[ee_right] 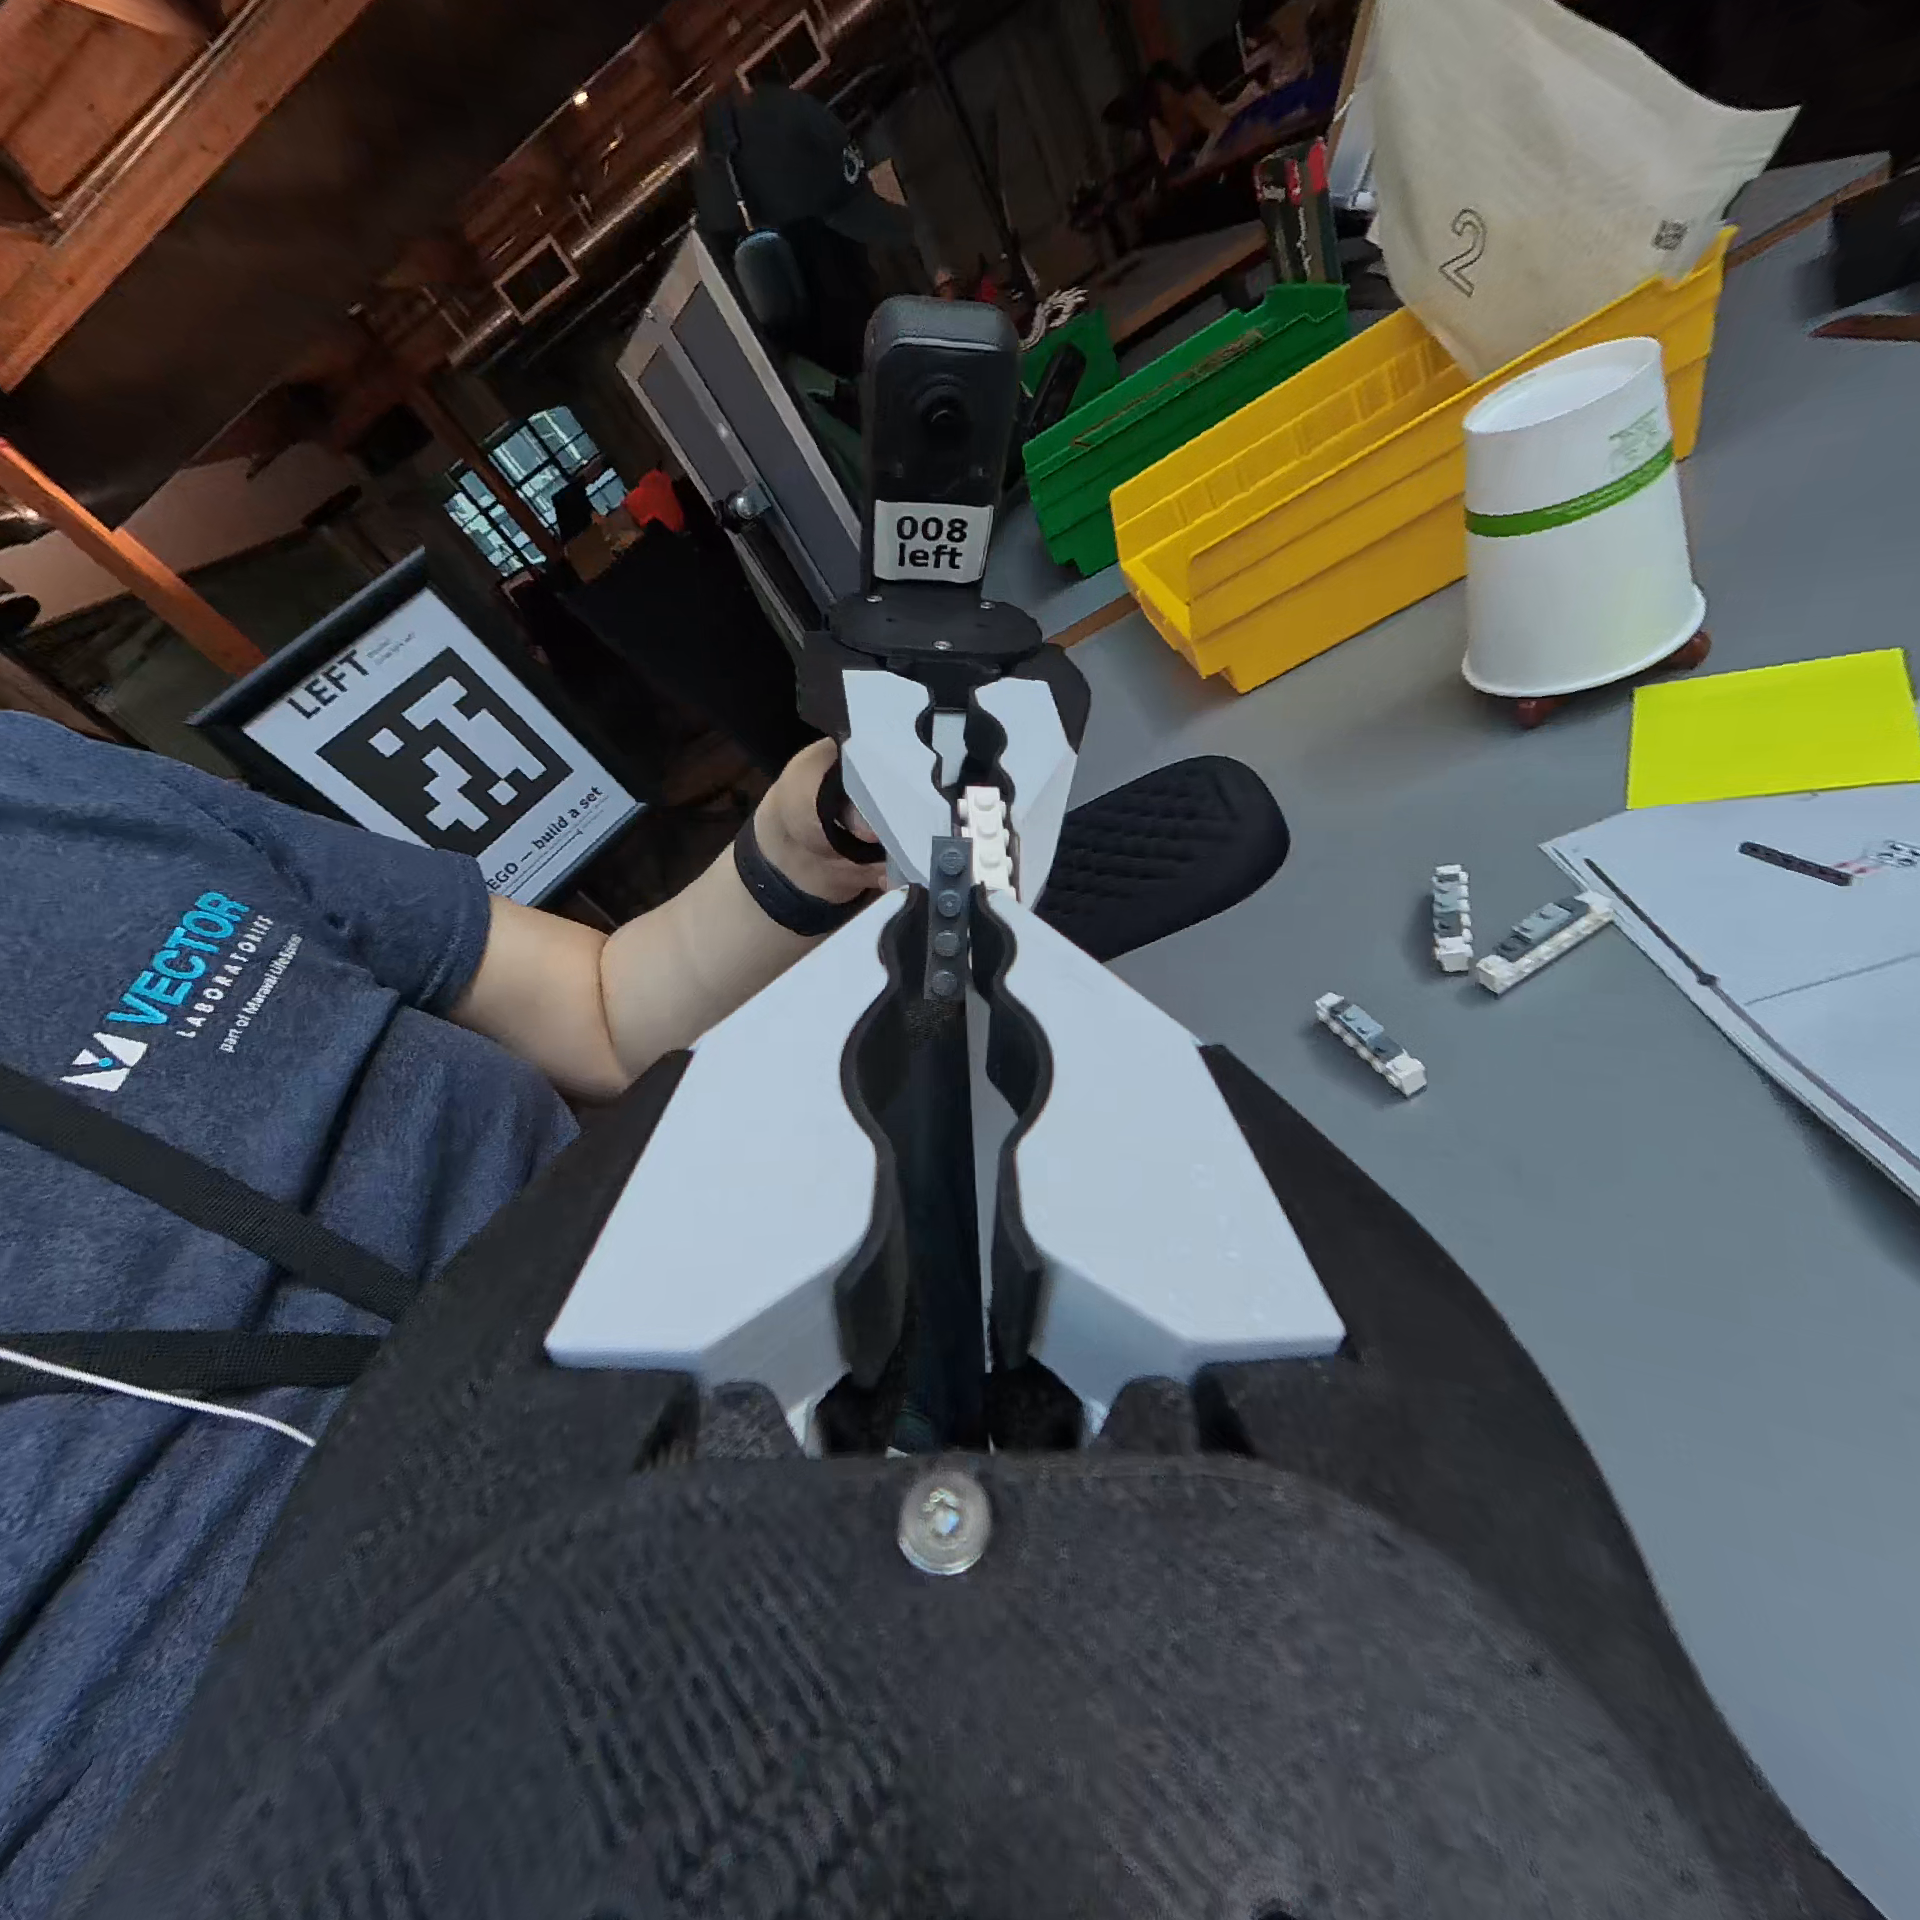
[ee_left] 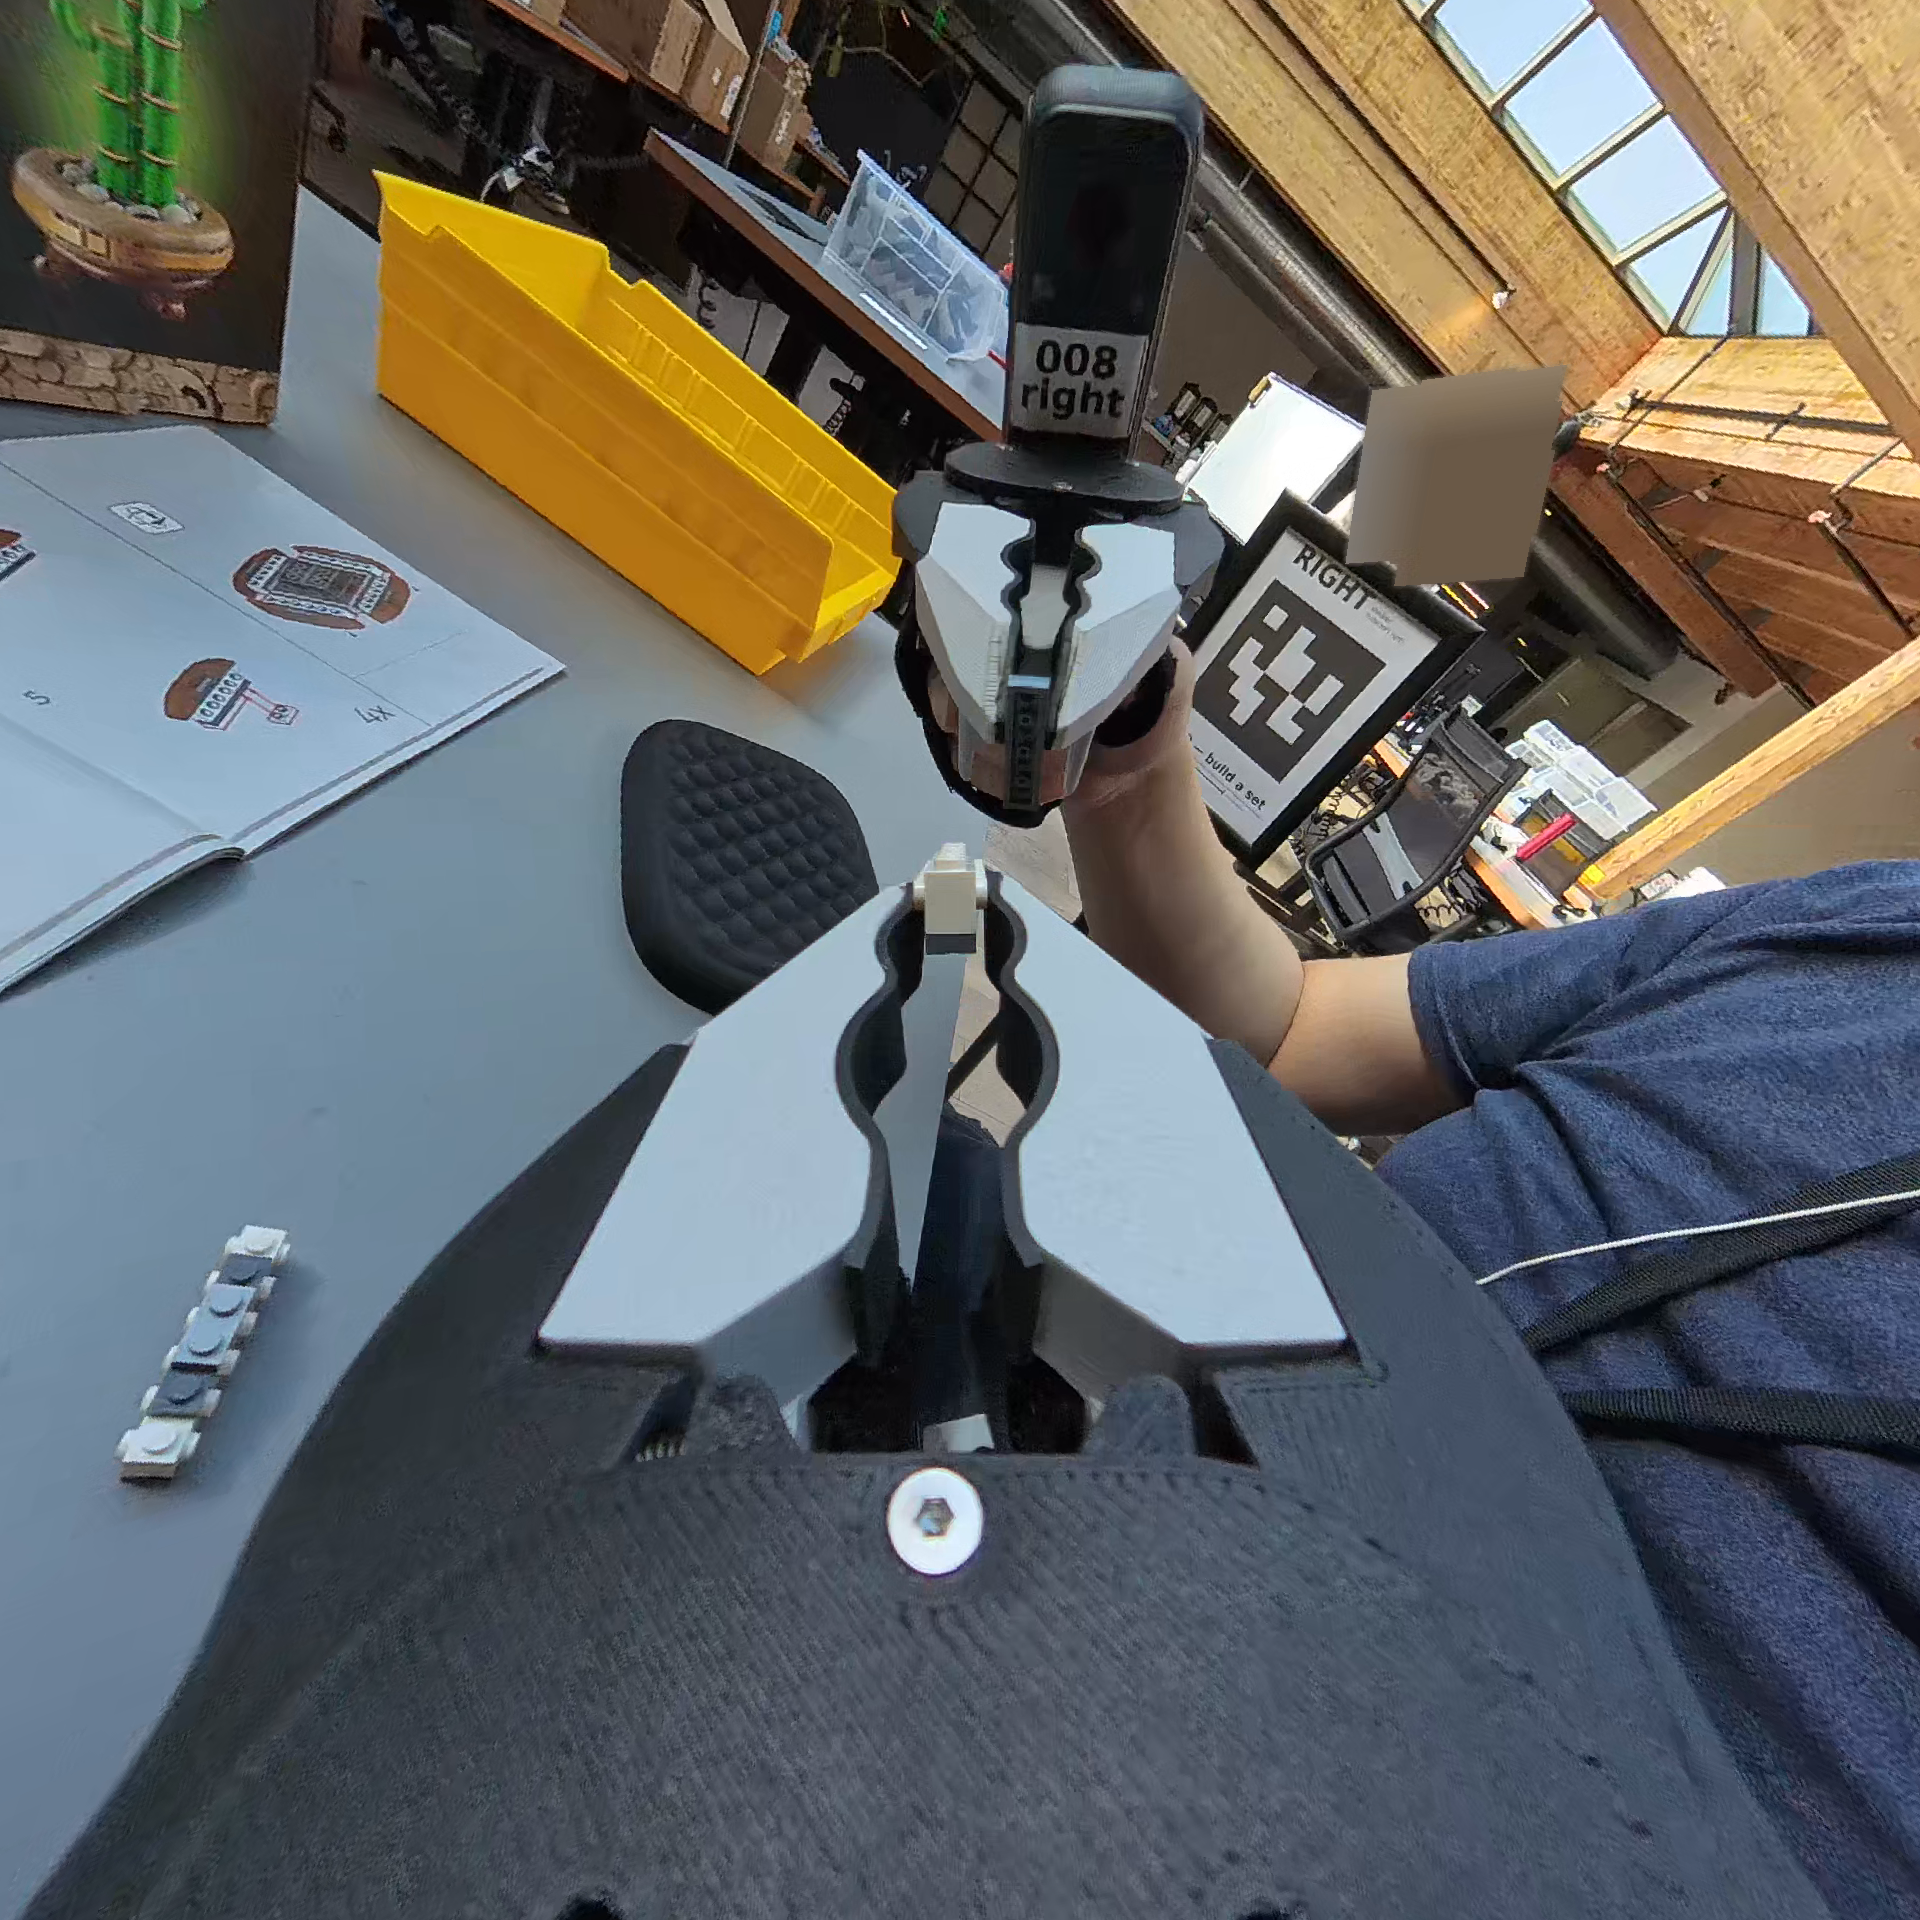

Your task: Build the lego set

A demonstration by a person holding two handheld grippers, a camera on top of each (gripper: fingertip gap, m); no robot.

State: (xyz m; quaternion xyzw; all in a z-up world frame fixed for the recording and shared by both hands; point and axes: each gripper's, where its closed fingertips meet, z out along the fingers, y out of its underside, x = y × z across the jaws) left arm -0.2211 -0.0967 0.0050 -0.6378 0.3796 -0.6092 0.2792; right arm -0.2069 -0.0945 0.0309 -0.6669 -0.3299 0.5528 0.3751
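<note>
My left gripper (ee_left: 951, 896) is shut on a small white lego piece (ee_left: 951, 891), held in the air off the table's edge. My right gripper (ee_right: 951, 920) is shut on a dark grey studded plate (ee_right: 948, 930). The two grippers face each other tip to tip. In the left wrist view the right gripper (ee_left: 1023, 743) holds the grey plate (ee_left: 1023, 727) just beyond my white piece. In the right wrist view the left gripper (ee_right: 985, 831) holds the white piece (ee_right: 987, 831) right beside the plate's far end. I cannot tell whether the two pieces touch.
A grey-and-white strip (ee_left: 203, 1351) lies on the grey table (ee_left: 416, 1039); three such strips (ee_right: 1451, 920) (ee_right: 1543, 940) (ee_right: 1371, 1042) show in the right wrist view. An open instruction booklet (ee_left: 208, 675), yellow bin (ee_left: 623, 416), lego box (ee_left: 135, 208), upturned white cup (ee_right: 1579, 520), green bin (ee_right: 1174, 436), black padded chair back (ee_left: 738, 852). Less than 4 cm separates the two grippers' tips.
</note>
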